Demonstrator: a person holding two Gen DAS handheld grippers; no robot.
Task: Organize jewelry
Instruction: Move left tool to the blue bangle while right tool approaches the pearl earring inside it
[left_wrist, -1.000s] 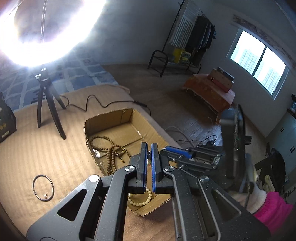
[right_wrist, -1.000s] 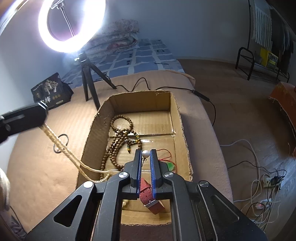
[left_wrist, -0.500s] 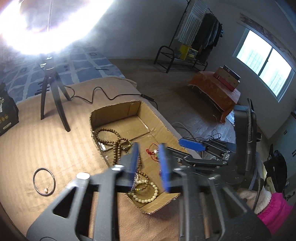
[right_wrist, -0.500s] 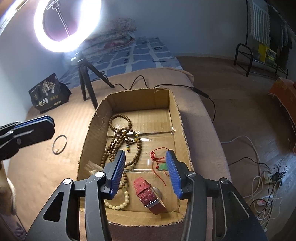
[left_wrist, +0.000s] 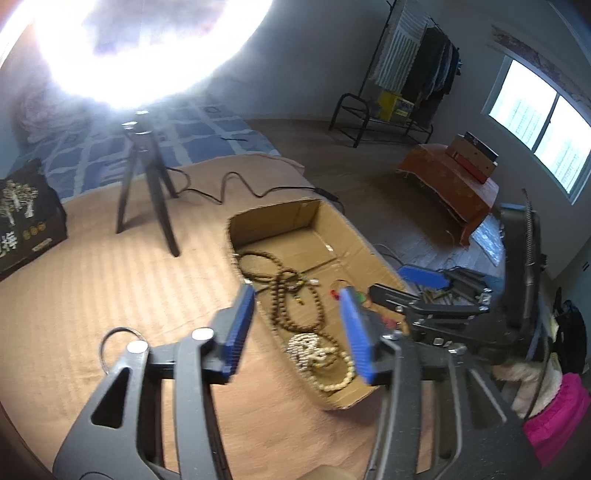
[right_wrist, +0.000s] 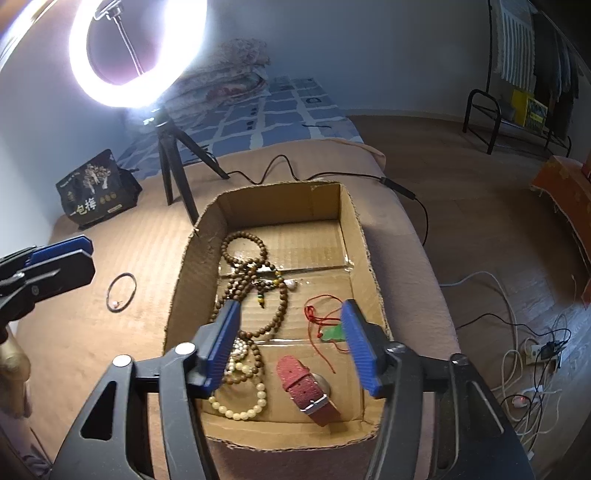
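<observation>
An open cardboard box (right_wrist: 356, 236) (left_wrist: 273, 216) lies on the tan bed cover. In it are brown bead strings (right_wrist: 243, 280) (left_wrist: 284, 299), a cream bead bracelet (right_wrist: 240, 402) (left_wrist: 332, 373), a pale necklace (left_wrist: 306, 347), a red-strap watch (right_wrist: 308, 387) and a green pendant on red cord (right_wrist: 332, 332). A black ring bracelet (right_wrist: 121, 291) (left_wrist: 110, 343) lies on the cover left of the box. My left gripper (left_wrist: 297, 332) is open and empty over the box's left wall. My right gripper (right_wrist: 290, 343) is open and empty above the box's near end.
A ring light on a black tripod (right_wrist: 177, 177) (left_wrist: 147, 177) stands behind the box, its cable (right_wrist: 280, 166) trailing right. A black packet (right_wrist: 96, 188) (left_wrist: 26, 218) lies at the far left. The bed edge drops to a floor with cables (right_wrist: 524, 369) on the right.
Both grippers went from shut to wide open. The pale necklace they held between them has dropped into the box. The left gripper has swung leftward.
</observation>
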